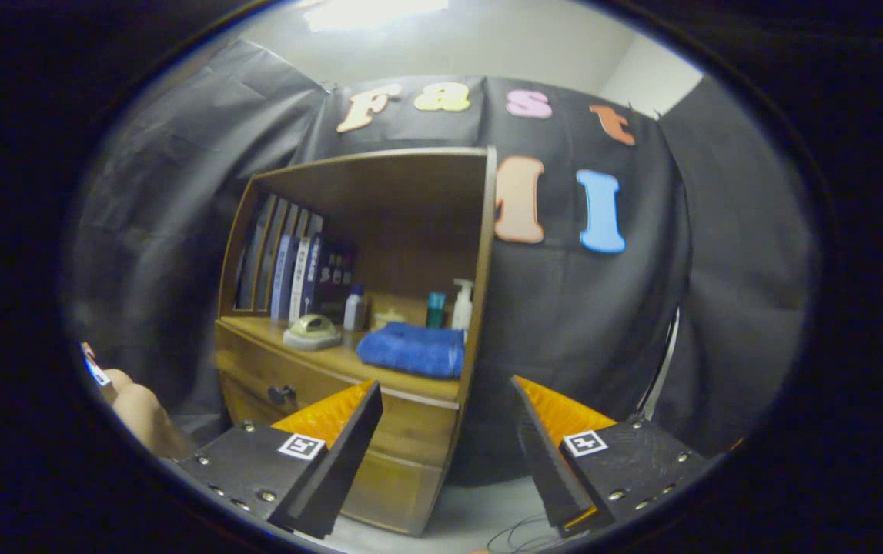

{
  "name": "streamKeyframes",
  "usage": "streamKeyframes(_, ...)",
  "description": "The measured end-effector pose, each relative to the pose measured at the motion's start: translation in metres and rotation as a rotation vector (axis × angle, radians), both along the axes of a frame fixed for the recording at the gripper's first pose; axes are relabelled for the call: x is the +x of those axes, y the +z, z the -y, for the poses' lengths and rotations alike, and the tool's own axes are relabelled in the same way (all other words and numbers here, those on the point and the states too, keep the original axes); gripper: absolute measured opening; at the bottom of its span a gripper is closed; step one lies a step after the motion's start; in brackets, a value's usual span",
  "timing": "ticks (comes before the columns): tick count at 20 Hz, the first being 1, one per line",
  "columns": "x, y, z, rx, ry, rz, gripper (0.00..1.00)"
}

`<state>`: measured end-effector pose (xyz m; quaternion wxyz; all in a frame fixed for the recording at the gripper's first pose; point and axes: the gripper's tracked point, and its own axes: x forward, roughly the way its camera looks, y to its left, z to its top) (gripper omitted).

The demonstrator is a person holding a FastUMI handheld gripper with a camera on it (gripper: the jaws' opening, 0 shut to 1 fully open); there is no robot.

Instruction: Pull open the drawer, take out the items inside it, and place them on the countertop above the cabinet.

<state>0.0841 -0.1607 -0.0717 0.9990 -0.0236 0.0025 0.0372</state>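
The gripper [445, 431] stood with its 2 fingers [349, 438] spread wide and nothing between them, well short of the cabinet [410, 462] ahead. 1 drawer [318, 385] sat shut in the cabinet front, its 1 dark knob [281, 395] at about 10 o'clock from the left finger. Whatever lay inside it was hidden.

On the countertop [333, 358] above the drawer, under the wooden hutch [379, 177], lay 1 folded blue towel [412, 350] at 12 o'clock from the left finger, near the front edge. At 9 o'clock from the towel sat 1 low greenish rounded object [312, 332]; what it was could not be made out.

Behind these stood what looked like 3 bottles: 1 pale with a blue cap [355, 308], 1 teal [435, 308] and 1 white pump bottle [463, 305], with 1 small cream pot [389, 317] between the first 2. A row of about 6 books [287, 265] stood upright at 10 o'clock from the towel.

Part of a person's hand [141, 412] showed at 9 o'clock from the left finger, and thin cables [522, 535] lay on the floor between the fingers.
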Motion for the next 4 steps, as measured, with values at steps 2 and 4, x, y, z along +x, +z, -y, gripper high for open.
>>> streamKeyframes(2,-0.008,-0.019,0.014,0.049,-0.027,-0.036,0.97)
streamKeyframes(4,-0.016,-0.03,0.028,0.104,-0.06,-0.046,0.97)
